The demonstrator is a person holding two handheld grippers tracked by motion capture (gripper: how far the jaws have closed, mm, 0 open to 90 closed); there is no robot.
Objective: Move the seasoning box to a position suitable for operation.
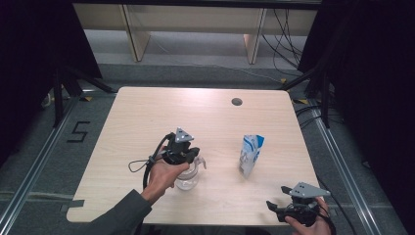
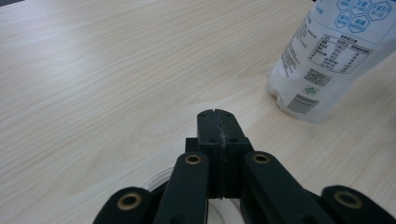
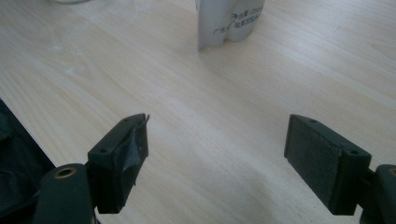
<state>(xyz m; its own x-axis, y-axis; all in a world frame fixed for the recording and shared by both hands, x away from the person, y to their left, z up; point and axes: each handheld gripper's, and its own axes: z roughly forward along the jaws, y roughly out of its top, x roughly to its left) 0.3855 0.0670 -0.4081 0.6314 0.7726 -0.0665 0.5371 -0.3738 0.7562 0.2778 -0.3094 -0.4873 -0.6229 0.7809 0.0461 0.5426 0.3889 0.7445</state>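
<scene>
Right gripper [image 1: 277, 205], jaws spread and empty, sits nearer my upright milk pouch [image 1: 251, 154] than the pressed-shut left gripper [image 1: 192, 155] over the glass jug [image 1: 188, 177].

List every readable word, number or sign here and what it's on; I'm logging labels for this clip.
"5": black mark on the grey floor left of the table.
White and blue pouch: a printed table, small print, hexagon badges and a barcode, all too small or blurred to read.
The same pouch in the right gripper view: one line of small print with digits, too blurred to quote.
Glass jug: no text visible.
</scene>
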